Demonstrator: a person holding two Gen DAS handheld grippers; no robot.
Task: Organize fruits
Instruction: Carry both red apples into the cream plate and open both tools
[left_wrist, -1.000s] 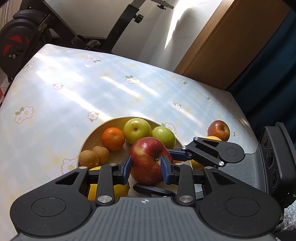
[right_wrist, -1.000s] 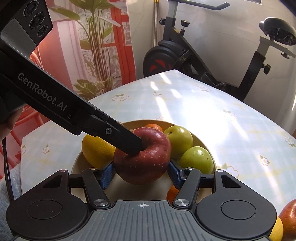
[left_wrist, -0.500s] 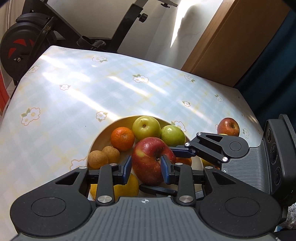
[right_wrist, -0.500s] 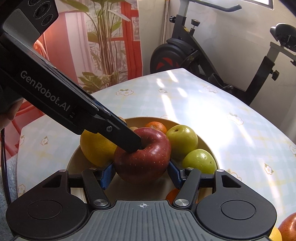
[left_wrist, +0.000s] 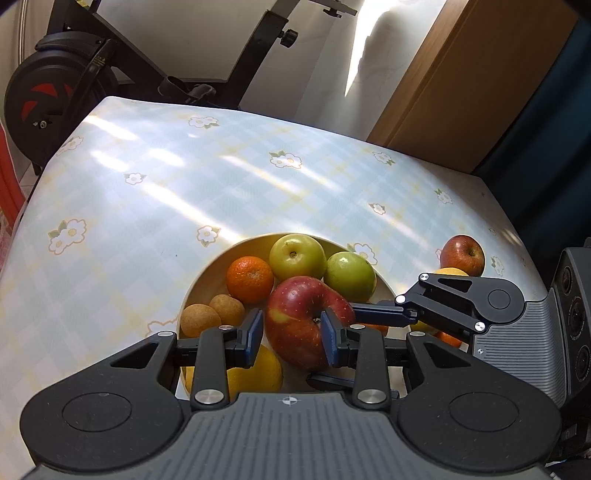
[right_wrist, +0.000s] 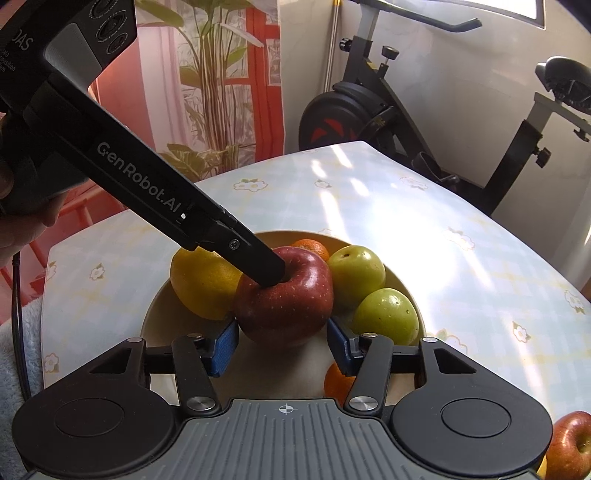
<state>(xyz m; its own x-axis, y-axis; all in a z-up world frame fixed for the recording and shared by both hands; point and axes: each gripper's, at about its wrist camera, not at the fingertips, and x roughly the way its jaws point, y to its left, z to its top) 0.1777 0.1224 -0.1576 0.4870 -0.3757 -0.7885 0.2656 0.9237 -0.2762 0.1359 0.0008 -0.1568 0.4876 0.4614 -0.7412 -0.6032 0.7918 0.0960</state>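
Observation:
A big red apple (left_wrist: 299, 325) hangs over a cream bowl (left_wrist: 207, 273) with both grippers on it. My left gripper (left_wrist: 293, 338) is shut on it, one pad in the stem hollow and the other on its side. In the right wrist view that left finger (right_wrist: 258, 262) pokes into the apple's (right_wrist: 284, 299) top. My right gripper (right_wrist: 282, 334) is closing, its blue pad tips touching the apple's near sides. In the bowl lie two green apples (left_wrist: 297, 256), a mandarin (left_wrist: 249, 278), two brown round fruits (left_wrist: 199, 319) and a yellow citrus (right_wrist: 203, 284).
A second red apple (left_wrist: 461, 254) and an orange fruit (left_wrist: 450, 271) lie on the flowered tablecloth (left_wrist: 184, 177) right of the bowl. An exercise bike (right_wrist: 354, 114) stands behind the table. A small orange (right_wrist: 338, 382) sits at the bowl's near edge. A hand (right_wrist: 22, 221) holds the left gripper.
The right gripper's pads have drawn a little closer together at the apple's near sides. The left gripper's hold on the apple looks the same.

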